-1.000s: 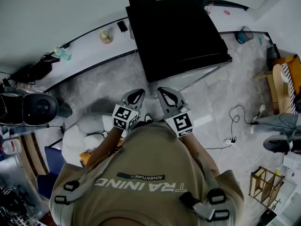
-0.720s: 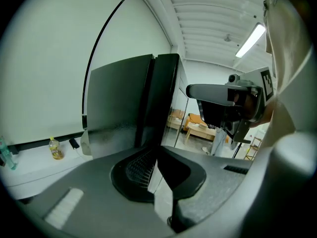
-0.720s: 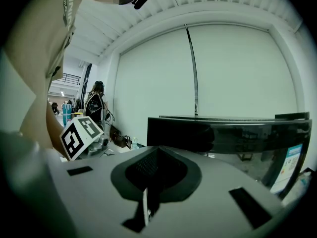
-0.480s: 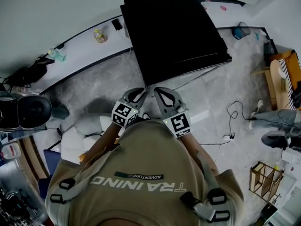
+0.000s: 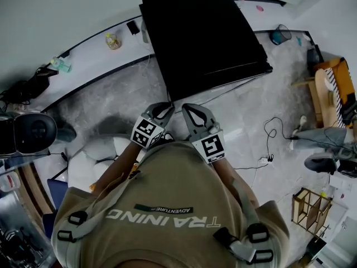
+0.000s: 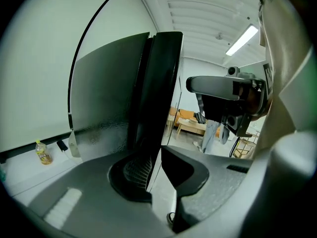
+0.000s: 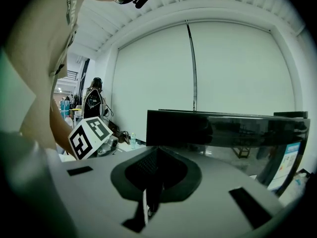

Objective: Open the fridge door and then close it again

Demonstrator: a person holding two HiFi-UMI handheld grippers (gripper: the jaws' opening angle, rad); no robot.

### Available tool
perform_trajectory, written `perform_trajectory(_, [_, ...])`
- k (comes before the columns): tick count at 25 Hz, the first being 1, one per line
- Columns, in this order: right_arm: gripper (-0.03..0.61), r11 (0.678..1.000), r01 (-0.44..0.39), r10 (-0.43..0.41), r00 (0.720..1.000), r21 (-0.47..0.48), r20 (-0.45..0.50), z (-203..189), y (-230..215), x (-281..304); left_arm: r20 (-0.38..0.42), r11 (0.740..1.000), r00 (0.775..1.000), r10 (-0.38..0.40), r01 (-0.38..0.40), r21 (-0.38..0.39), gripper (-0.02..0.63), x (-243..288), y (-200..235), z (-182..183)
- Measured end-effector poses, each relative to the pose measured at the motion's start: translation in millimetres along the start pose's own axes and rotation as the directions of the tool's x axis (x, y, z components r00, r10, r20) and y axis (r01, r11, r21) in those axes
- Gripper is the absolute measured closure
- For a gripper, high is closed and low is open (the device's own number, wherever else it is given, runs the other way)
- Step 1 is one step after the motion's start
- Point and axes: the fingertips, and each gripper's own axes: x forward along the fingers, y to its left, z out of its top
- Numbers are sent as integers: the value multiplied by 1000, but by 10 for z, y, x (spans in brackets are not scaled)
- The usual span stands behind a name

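The black fridge (image 5: 206, 35) stands against the wall straight ahead, and I look down on its top. Its door looks closed. Both grippers are held close to the person's chest, just short of the fridge's front edge. My left gripper (image 5: 161, 111) is shut with nothing between its jaws; in the left gripper view the fridge (image 6: 153, 93) rises as a tall dark slab just beyond my left gripper (image 6: 157, 168). My right gripper (image 5: 188, 111) is also shut and empty; the right gripper view has the fridge (image 7: 223, 128) ahead of my right gripper (image 7: 150, 163). Neither gripper touches the fridge.
A white ledge (image 5: 83, 66) with a small bottle (image 5: 112, 40) runs along the wall at left. White bags (image 5: 92, 155) lie on the floor at left. Cables (image 5: 268, 128), a wooden chair (image 5: 328, 91) and a wooden rack (image 5: 308, 208) are at right.
The person and both grippers have edged slightly closer to the fridge. Both grippers stay shut and empty.
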Motion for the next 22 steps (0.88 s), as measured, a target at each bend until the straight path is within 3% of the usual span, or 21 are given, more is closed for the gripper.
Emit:
perform_trajectory(6, [583, 1000, -24, 24, 1000, 3, -8, -36, 50, -10, -40, 1000, 999, 29, -28, 13, 557, 52, -7, -39])
perform_trajectory(14, [583, 999, -42, 42, 999, 32, -14, -200, 104, -65, -37, 993, 994, 107, -109, -49, 558, 70, -2, -67])
perform_trajectory(22, [583, 997, -66, 64, 997, 49, 32, -182, 167, -259, -105, 990, 984, 143, -144, 2, 563, 53, 17, -101])
